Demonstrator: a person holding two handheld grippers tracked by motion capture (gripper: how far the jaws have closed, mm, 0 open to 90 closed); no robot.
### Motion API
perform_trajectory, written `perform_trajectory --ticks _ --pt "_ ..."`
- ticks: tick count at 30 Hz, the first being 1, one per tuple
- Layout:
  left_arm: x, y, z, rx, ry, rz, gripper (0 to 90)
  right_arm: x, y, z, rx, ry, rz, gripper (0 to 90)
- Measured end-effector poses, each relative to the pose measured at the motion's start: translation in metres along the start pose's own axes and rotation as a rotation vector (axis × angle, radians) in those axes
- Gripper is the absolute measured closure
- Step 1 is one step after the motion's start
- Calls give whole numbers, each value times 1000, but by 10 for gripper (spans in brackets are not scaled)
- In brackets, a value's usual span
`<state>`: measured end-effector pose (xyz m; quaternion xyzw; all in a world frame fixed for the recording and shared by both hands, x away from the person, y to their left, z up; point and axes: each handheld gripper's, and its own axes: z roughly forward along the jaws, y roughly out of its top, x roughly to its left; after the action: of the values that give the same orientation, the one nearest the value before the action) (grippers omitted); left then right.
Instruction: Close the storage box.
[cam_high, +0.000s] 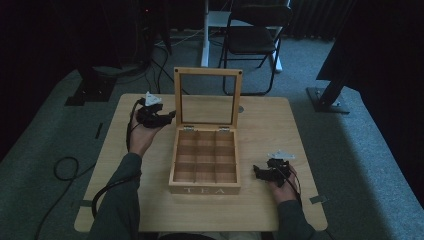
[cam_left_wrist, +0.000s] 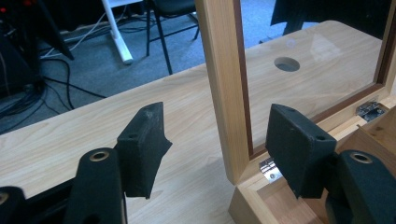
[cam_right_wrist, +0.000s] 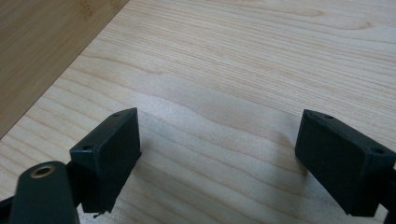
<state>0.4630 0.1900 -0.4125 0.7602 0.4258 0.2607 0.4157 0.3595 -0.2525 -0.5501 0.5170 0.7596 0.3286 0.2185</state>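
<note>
A wooden tea box (cam_high: 205, 189) stands mid-table, its empty compartments exposed. Its glass-paned lid (cam_high: 207, 71) is raised upright on metal hinges (cam_left_wrist: 270, 169). My left gripper (cam_high: 172, 116) is held at the lid's left edge. In the left gripper view it (cam_left_wrist: 217, 126) is open, one jaw on each side of the lid's side rail (cam_left_wrist: 224, 70), with a gap on both sides. My right gripper (cam_high: 256, 172) rests low beside the box's right wall. In the right gripper view it (cam_right_wrist: 217, 140) is open over bare table, the box wall (cam_right_wrist: 42, 51) at upper left.
The light wood table (cam_high: 265, 125) has a round cable hole (cam_high: 241, 109) behind the lid. Beyond the table stand a black chair (cam_high: 252, 40) and a white post (cam_high: 204, 35). A cable loop (cam_high: 65, 167) lies on the carpet at left.
</note>
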Motion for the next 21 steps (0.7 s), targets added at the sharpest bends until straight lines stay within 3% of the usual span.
perform_trajectory --ticks 6,21 --pt "-1 1 7 6 -16 8 374 0 0 0 0 0 0 138" --pt "-5 10 31 27 -45 -22 337 0 0 0 0 0 0 138"
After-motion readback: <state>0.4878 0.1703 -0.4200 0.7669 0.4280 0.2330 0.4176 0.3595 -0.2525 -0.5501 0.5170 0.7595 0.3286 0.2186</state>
